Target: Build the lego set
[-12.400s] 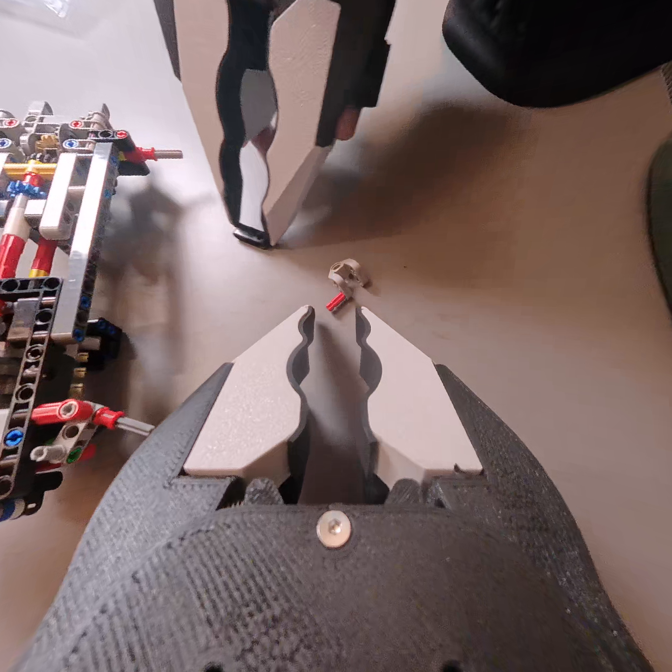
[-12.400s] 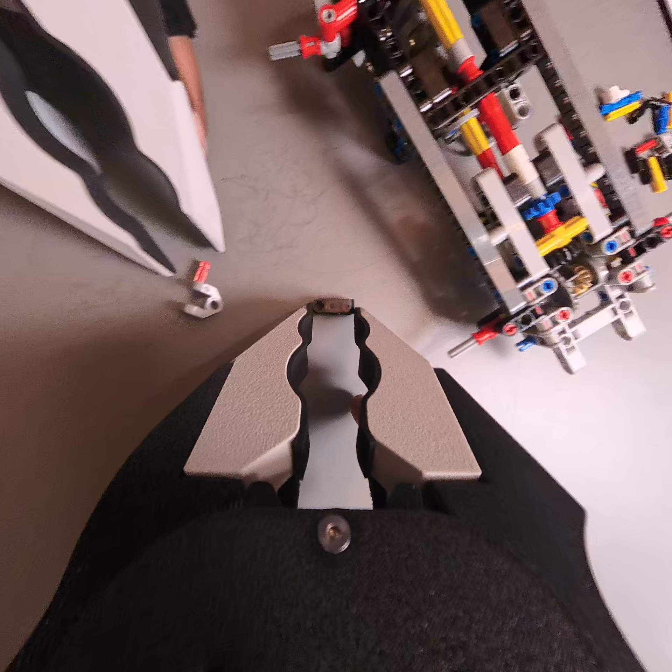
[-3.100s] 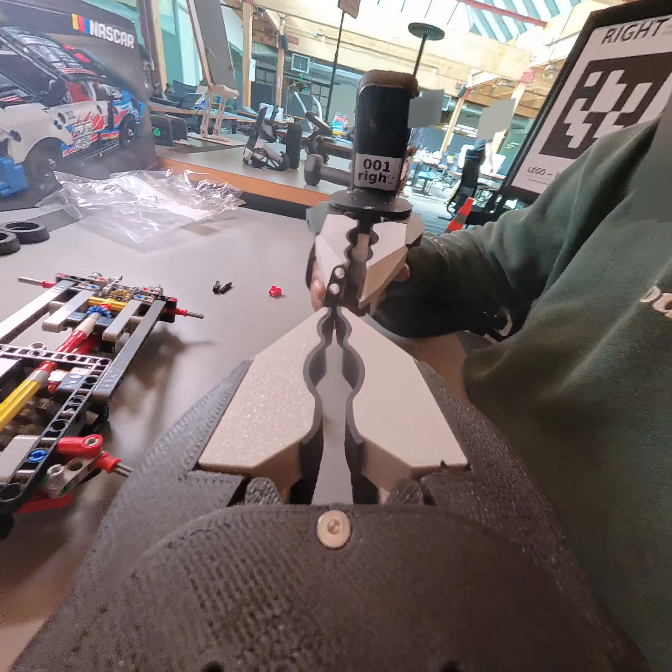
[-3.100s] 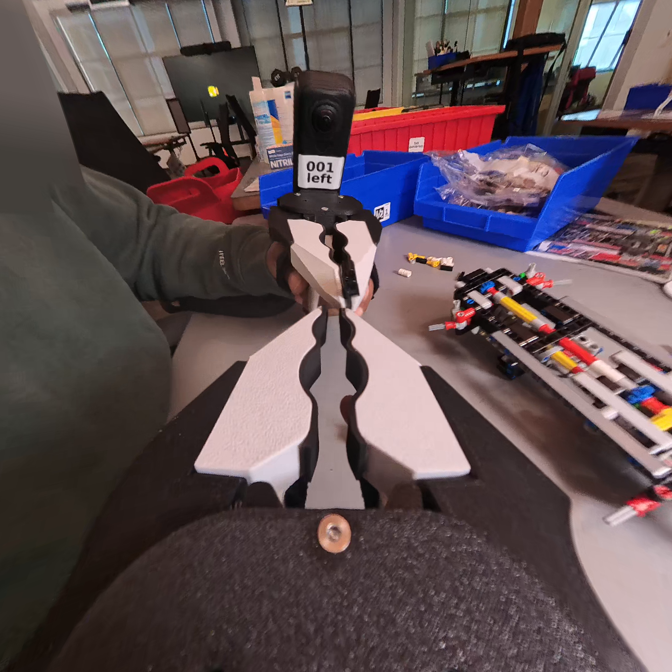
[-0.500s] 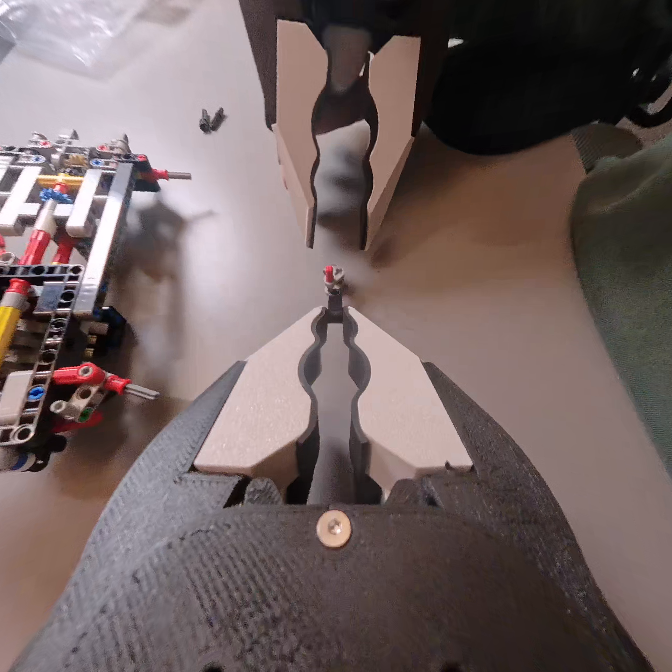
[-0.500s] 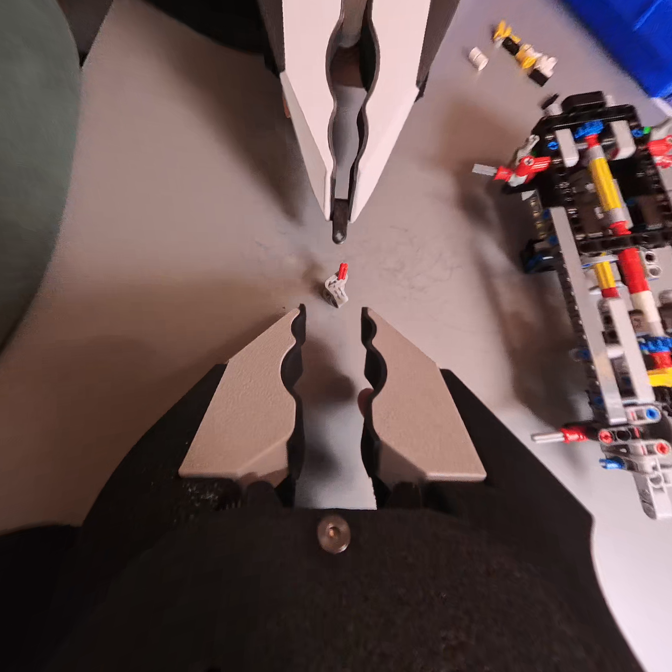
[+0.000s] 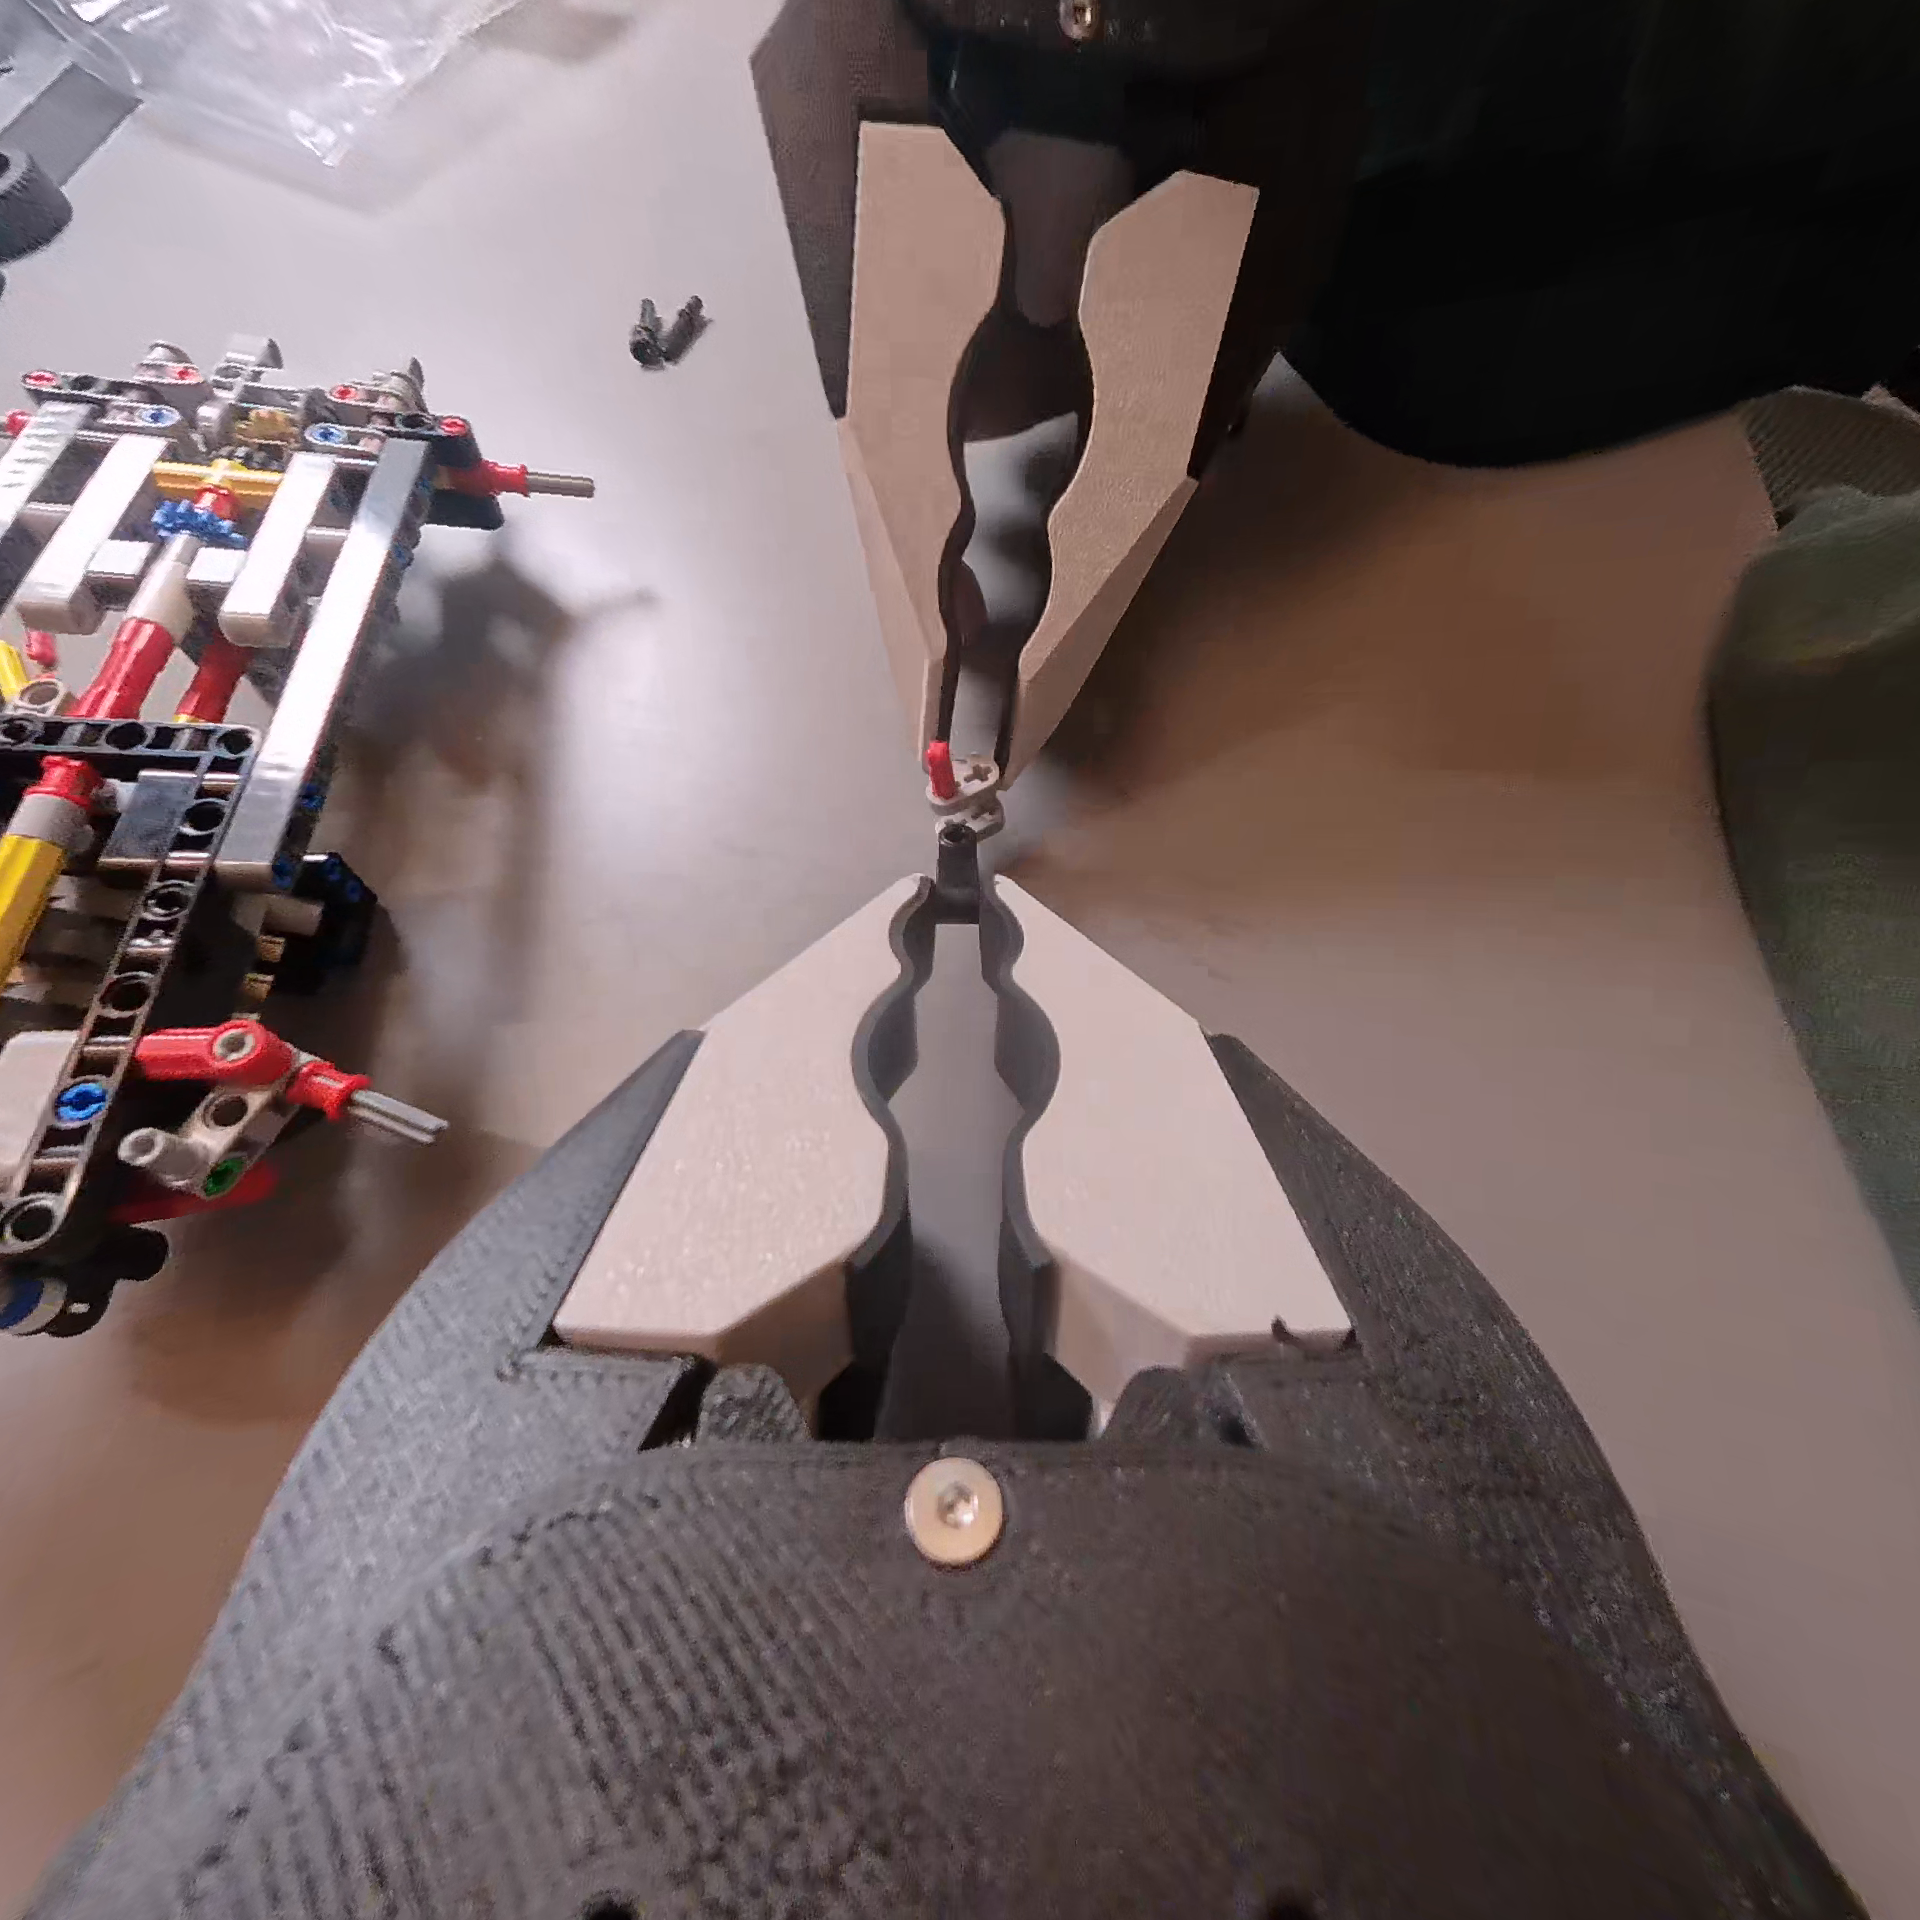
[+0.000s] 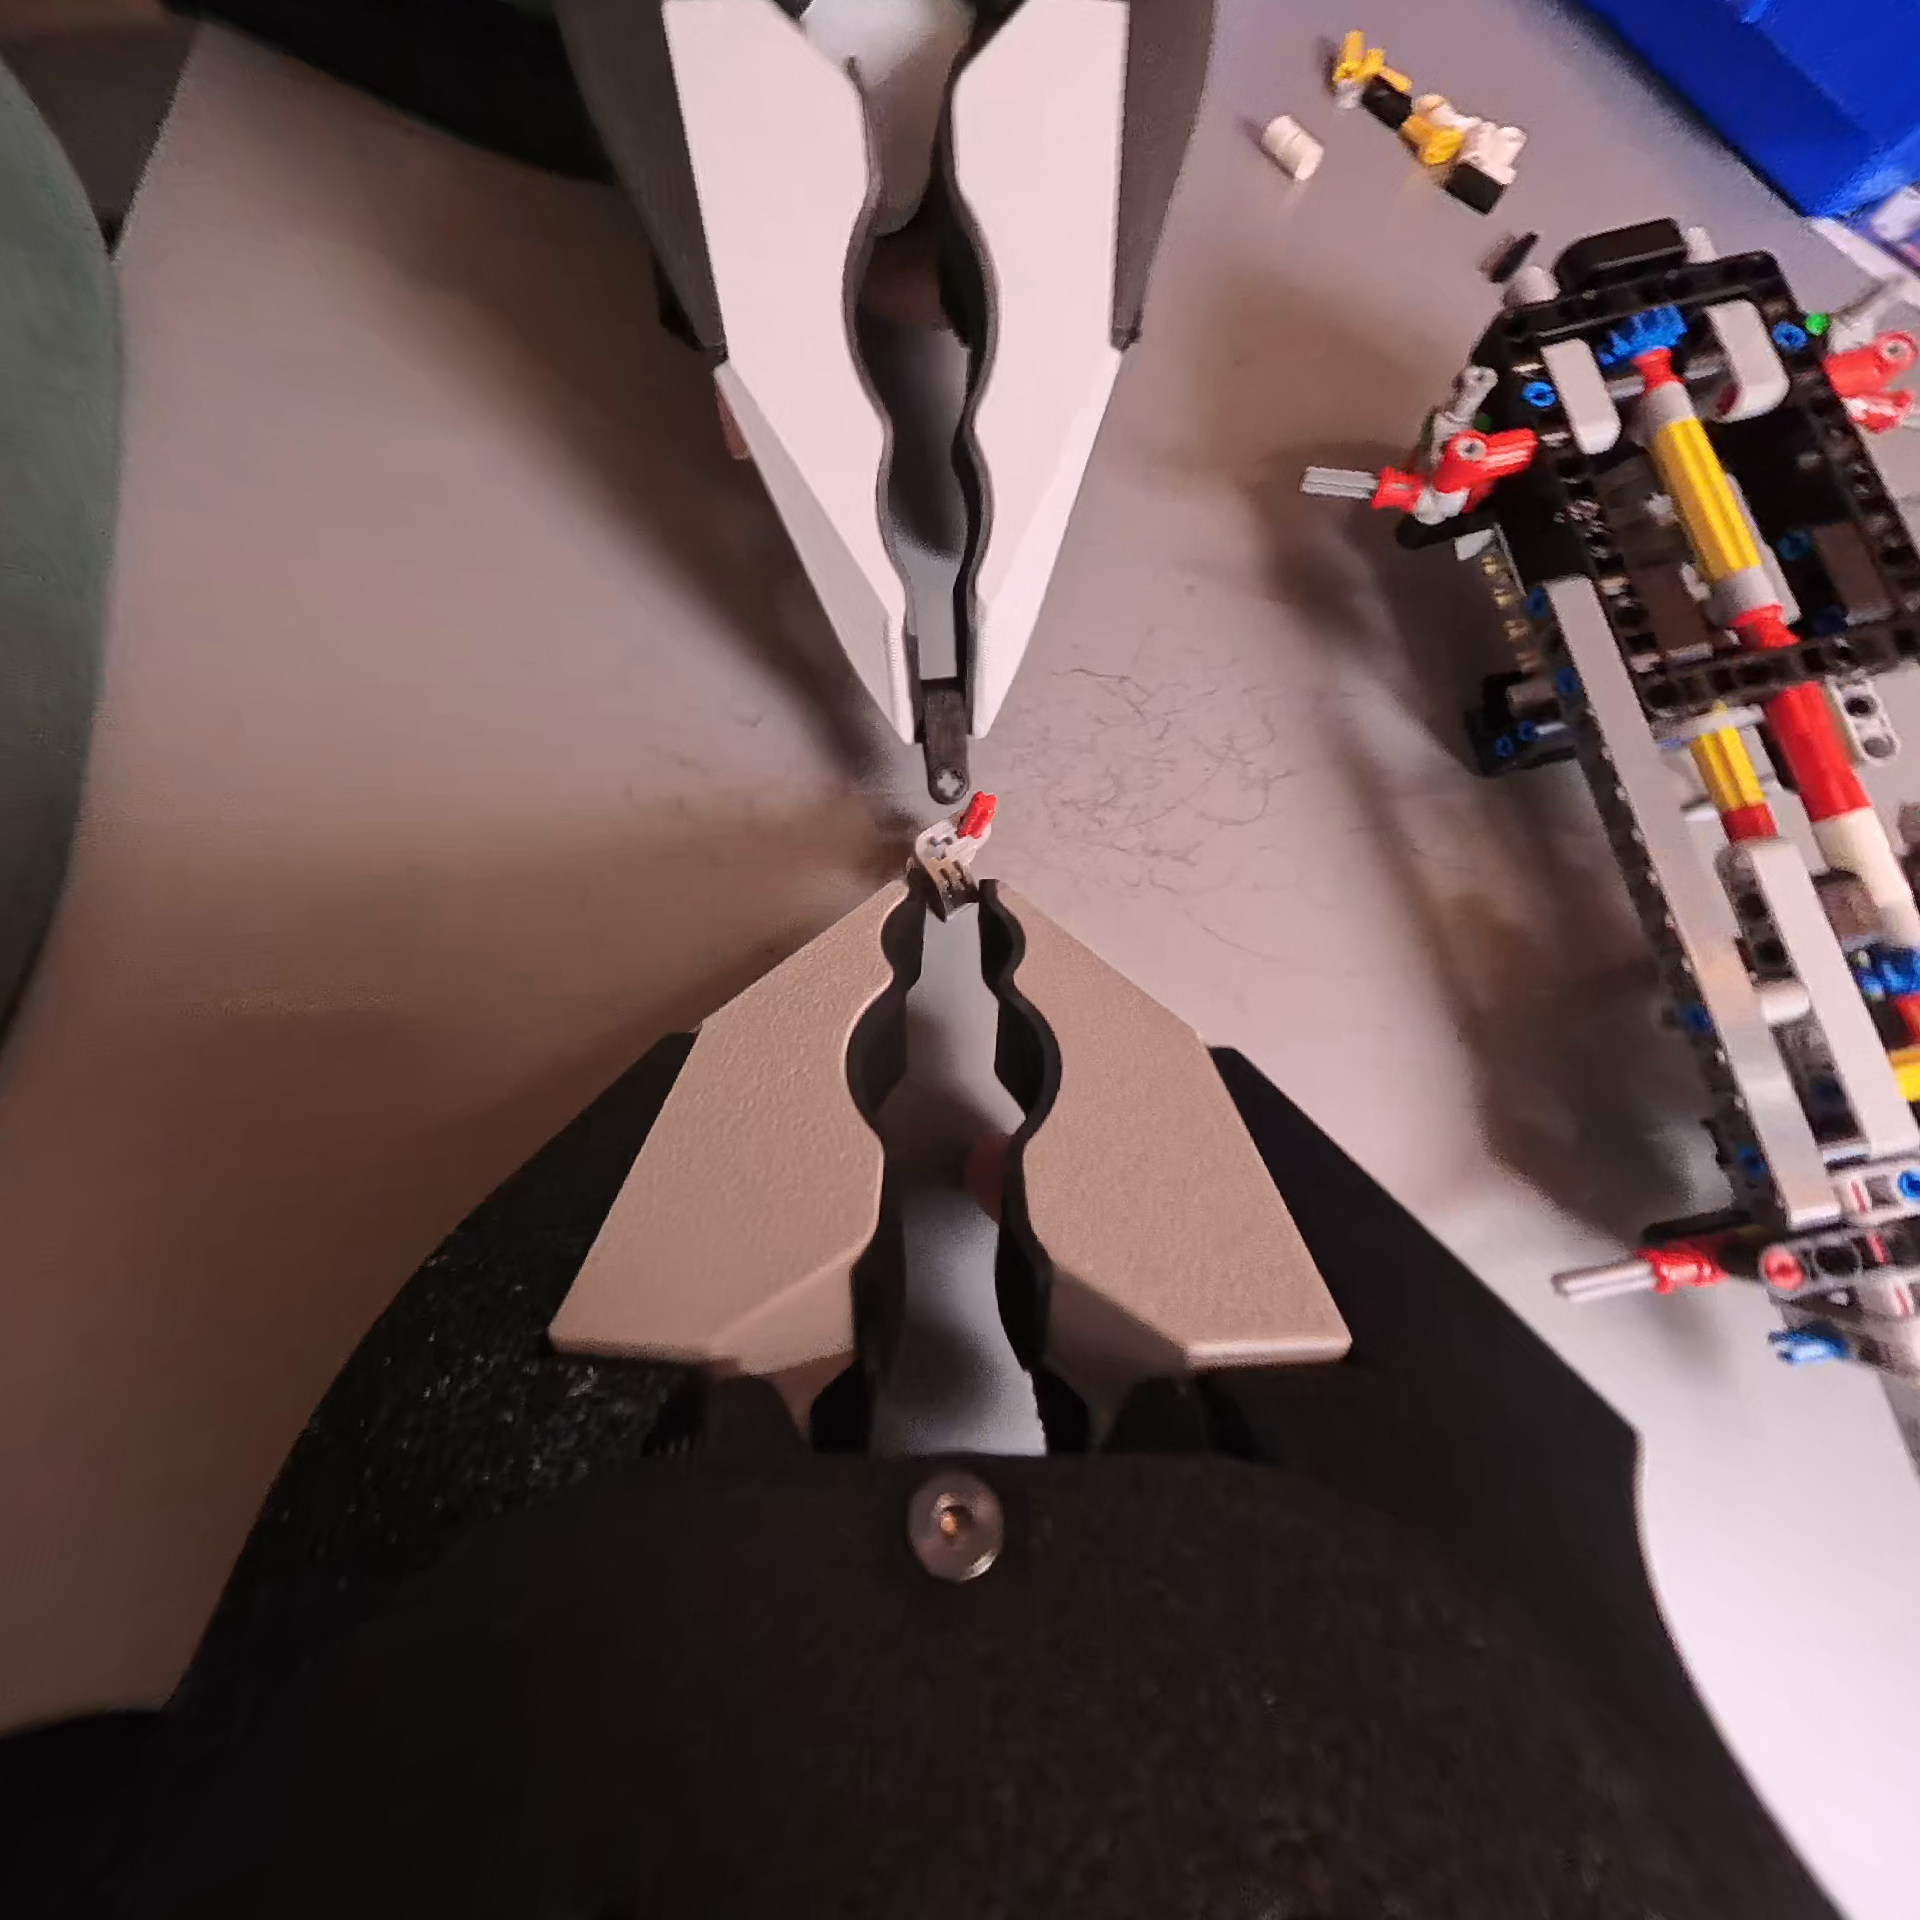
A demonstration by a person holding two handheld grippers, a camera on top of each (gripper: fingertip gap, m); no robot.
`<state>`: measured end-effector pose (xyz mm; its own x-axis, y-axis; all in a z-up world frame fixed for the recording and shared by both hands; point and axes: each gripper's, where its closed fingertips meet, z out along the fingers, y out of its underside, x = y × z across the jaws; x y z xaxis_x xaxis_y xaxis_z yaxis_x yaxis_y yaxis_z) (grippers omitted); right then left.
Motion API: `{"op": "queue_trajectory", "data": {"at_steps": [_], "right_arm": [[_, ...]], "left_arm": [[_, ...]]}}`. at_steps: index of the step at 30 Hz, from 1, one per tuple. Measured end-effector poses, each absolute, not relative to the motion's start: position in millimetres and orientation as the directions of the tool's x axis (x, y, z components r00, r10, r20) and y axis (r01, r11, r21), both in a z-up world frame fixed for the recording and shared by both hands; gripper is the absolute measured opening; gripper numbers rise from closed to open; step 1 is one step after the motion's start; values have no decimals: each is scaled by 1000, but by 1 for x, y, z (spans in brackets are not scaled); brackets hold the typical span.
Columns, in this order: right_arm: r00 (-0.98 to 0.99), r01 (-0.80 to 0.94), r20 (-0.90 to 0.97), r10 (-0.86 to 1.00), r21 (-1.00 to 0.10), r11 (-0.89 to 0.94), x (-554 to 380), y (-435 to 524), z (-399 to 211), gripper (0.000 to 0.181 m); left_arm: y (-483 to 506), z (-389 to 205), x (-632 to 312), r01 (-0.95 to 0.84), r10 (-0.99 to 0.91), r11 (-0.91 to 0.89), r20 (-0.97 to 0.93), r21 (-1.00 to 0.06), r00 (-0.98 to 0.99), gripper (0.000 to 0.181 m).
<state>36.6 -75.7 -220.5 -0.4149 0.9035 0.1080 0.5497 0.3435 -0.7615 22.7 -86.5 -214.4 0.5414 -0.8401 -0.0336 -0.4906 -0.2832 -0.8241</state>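
My left gripper is shut on a small black lego piece that sticks out past its tips. My right gripper is shut on a small grey connector with a red pin. The two grippers face each other tip to tip just above the table. In the right wrist view the black piece ends very close to the connector, and I cannot tell if they touch. The right gripper comes in from the top of the left wrist view with the connector. The part-built lego chassis lies to the left there and on the right in the right wrist view.
Two black pins, a clear plastic bag and a tyre lie beyond the chassis. Small yellow, black and white pieces and a blue bin are at the far right. A green sleeve is at the right edge. The grippers are tip to tip, or close to it.
The right gripper was open with the grey connector lying on the table; now it is shut on the connector. The two grippers have come closer, bringing the black piece up to the connector.
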Motion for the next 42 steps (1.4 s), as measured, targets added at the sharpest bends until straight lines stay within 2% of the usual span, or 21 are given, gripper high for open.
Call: {"op": "queue_trajectory", "data": {"at_steps": [8,14,29,42], "right_arm": [[-325,473,-52,944,-874,115,31,-69,-195,7],[-295,464,-51,954,-881,96,26,-68,-192,7],[-253,487,-76,964,-871,59,23,-64,-196,7],[-245,455,-239,940,-884,-106,20,-65,-188,6]], "left_arm": [[-77,-191,20,-311,-801,-314,75,-897,594,6],[-73,-184,17,-240,-780,-340,131,-909,611,6],[-70,-191,14,-286,-763,-344,88,-895,640,6],[-70,-184,11,-107,-717,-486,325,-867,617,6]]}}
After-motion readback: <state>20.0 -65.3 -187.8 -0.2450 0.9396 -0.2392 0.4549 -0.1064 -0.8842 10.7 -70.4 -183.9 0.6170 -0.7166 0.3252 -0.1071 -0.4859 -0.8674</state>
